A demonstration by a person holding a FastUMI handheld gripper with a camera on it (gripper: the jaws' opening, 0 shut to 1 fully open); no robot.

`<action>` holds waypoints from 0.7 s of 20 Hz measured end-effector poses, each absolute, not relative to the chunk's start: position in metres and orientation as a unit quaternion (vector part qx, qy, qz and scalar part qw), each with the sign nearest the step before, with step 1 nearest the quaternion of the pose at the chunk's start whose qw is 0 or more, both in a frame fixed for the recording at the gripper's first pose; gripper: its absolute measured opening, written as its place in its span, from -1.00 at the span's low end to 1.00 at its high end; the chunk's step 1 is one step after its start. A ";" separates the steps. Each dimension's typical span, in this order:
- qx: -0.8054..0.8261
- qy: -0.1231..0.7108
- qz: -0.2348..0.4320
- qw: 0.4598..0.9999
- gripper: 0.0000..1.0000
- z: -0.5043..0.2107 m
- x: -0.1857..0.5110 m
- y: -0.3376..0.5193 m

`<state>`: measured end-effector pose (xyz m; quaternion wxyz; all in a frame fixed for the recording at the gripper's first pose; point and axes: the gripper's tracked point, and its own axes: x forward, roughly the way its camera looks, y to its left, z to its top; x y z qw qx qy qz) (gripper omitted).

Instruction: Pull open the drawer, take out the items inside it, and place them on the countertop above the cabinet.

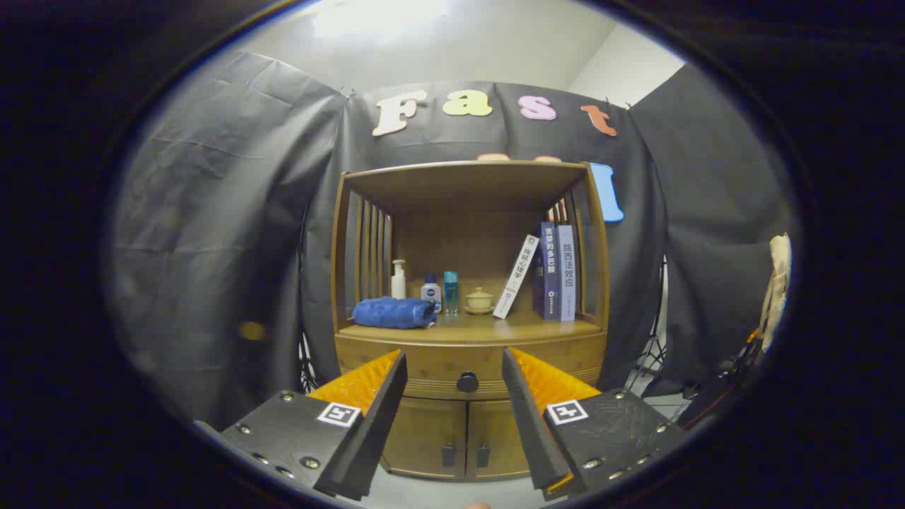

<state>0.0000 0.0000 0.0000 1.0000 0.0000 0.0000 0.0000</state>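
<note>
Wooden and warm-toned, the cabinet (470, 318) stands straight ahead in the gripper view, backed by black cloth. Its drawer (470, 375) is closed, a wide front panel just under the worktop (481, 329), with a dark round knob (467, 382) at its centre. The gripper (454, 367) hangs short of it with its jaws spread wide and holding nothing; the knob sits in the gap between them, beyond the tips and not yet touched. On the worktop, from nine o'clock round to three, lie a folded blue towel (394, 312), a white pump bottle (399, 280), a small white bottle (430, 291), a teal bottle (450, 292), a lidded cup (479, 300), a leaning white book (516, 276) and two upright blue books (558, 272). Two small doors (463, 438) sit at six o'clock below the drawer. The step in hand looks like the reach for the knob. To do it well, keep the knob centred in the gap, go in level, close squarely on it, then draw straight back without twisting. Whatever the drawer holds is hidden for now.
</note>
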 end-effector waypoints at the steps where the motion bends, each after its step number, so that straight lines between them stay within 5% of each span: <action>1: 0.001 0.003 0.002 1.000 0.62 -0.002 0.001 0.001; 14: 0.015 0.021 0.008 1.000 0.61 -0.014 0.010 0.003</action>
